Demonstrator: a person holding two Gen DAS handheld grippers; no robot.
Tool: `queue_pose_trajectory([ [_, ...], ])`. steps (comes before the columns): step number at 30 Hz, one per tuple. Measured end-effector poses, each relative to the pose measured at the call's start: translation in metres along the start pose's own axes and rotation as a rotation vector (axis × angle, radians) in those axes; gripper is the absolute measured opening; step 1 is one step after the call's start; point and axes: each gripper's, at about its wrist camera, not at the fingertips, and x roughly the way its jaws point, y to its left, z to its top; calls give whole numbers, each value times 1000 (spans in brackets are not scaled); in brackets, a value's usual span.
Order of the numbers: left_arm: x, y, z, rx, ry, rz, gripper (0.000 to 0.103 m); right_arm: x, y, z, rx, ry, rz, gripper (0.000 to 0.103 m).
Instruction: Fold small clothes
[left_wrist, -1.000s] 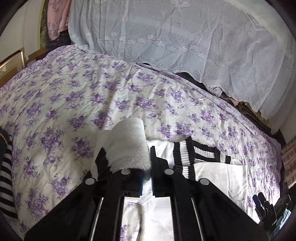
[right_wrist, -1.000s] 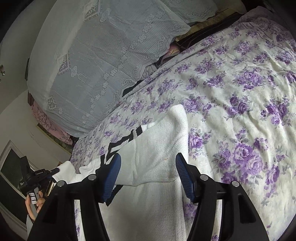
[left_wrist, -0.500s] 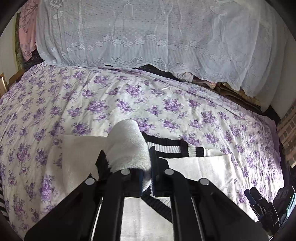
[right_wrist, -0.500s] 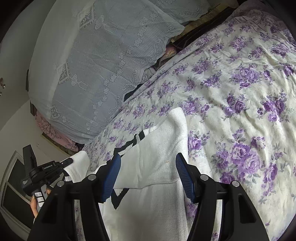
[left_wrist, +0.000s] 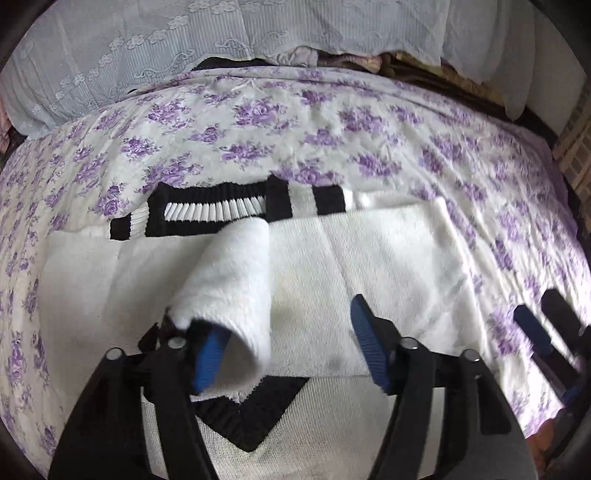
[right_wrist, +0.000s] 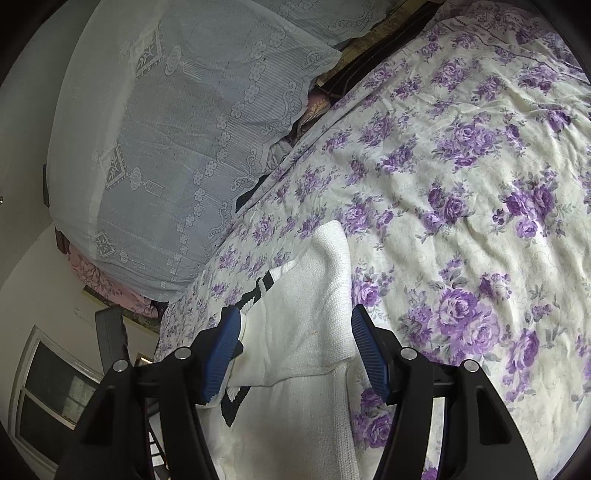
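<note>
The left gripper (left_wrist: 291, 339) is spread, a white sweater (left_wrist: 388, 258) sleeve draped over one finger; the right gripper (right_wrist: 295, 350) is spread above the sweater on the bed (right_wrist: 461, 184).

sweater (left_wrist: 388, 258) on bedspread (left_wrist: 332, 122) | pillows (left_wrist: 147, 48) behind

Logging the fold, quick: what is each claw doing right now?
Left claw: open, sleeve draped over one finger.
Right claw: open, holding nothing.

One white sweater (left_wrist: 388, 266) with black trim, one flowered bedsheet (left_wrist: 332, 122), one lace cover (right_wrist: 177, 129), two grippers (left_wrist: 288, 350) (right_wrist: 295, 350) (both with blue pads).
</note>
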Motion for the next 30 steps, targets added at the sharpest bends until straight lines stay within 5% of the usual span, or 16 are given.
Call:
queue_pose_trajectory([
  [6, -56, 25, -15, 89, -119, 14, 98, 0, 9, -1, -66, -2, 0, 63],
  [13, -93, 133, -33, -82, -208, 70, 99, 16, 67, -32, -351, 85, 14, 63],
  [20, -18, 226, -44, -333, -46, 171, 98, 62, 160, -106, -798, 222, -71, 63],
  [22, 12, 235, -48, -334, 49, 159, 99, 76, 180, -129, -916, 242, -101, 63],
  [27, 11, 220, -46, -235, 33, 220, 99, 112, 203, -171, -1141, 305, -181, 64],
  [30, 10, 223, -45, -247, 36, 196, 99, 128, 205, -187, -1247, 324, -252, 62],
])
